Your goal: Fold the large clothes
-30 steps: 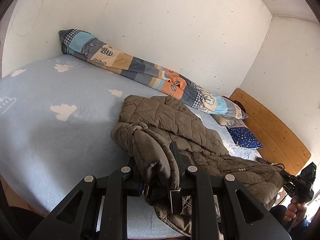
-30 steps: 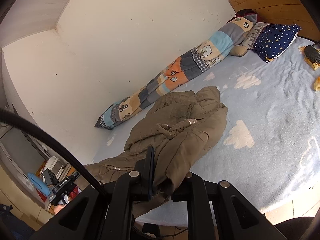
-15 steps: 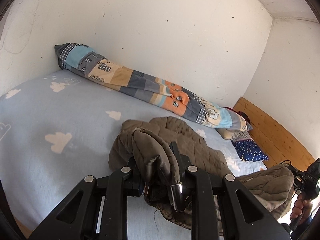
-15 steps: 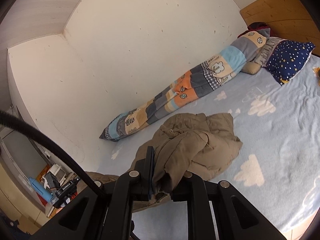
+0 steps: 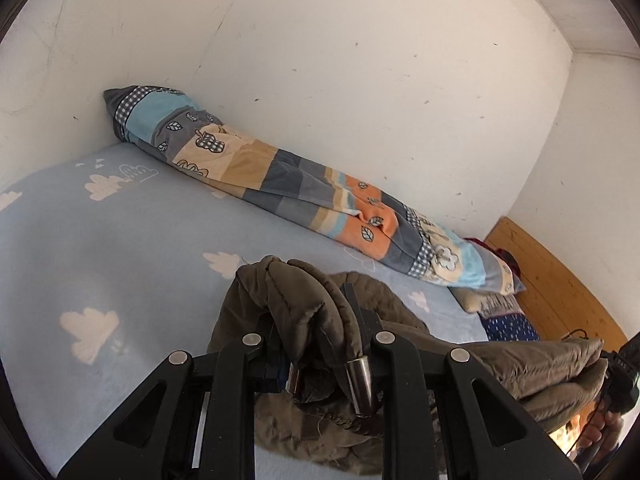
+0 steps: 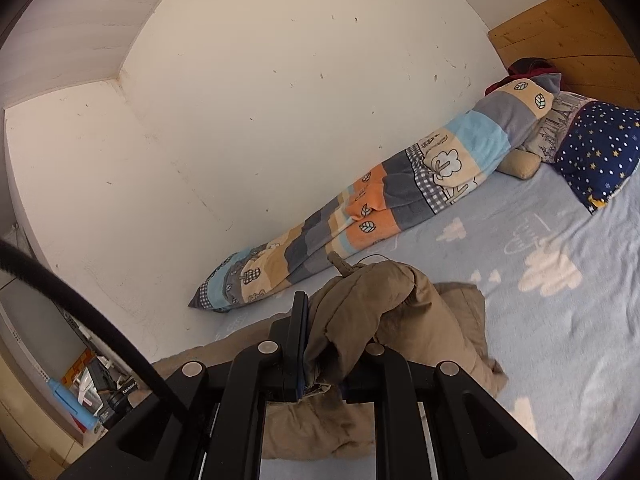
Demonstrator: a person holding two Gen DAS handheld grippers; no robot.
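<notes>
An olive quilted jacket (image 5: 304, 304) is bunched up and lifted over the light blue bed sheet (image 5: 120, 248). My left gripper (image 5: 316, 344) is shut on a thick puffy fold of it, with metal cord ends hanging below the pinch. In the right wrist view the same jacket (image 6: 368, 300) bulges over my right gripper (image 6: 324, 344), which is shut on another fold. The jacket's lower part sags onto the sheet (image 6: 560, 320) under both grippers. At the left wrist view's right edge the other gripper (image 5: 618, 376) shows with a hand beneath it.
A long patchwork bolster (image 5: 280, 184) lies along the white wall. A navy starred pillow (image 6: 600, 152) and a beige one sit by the wooden headboard (image 6: 568, 36). A cable (image 6: 80, 312) crosses the right view's lower left, above floor clutter beside the bed.
Both grippers have risen and moved toward the wall, carrying the jacket. The once spread-out jacket is now gathered and folded over toward the bolster.
</notes>
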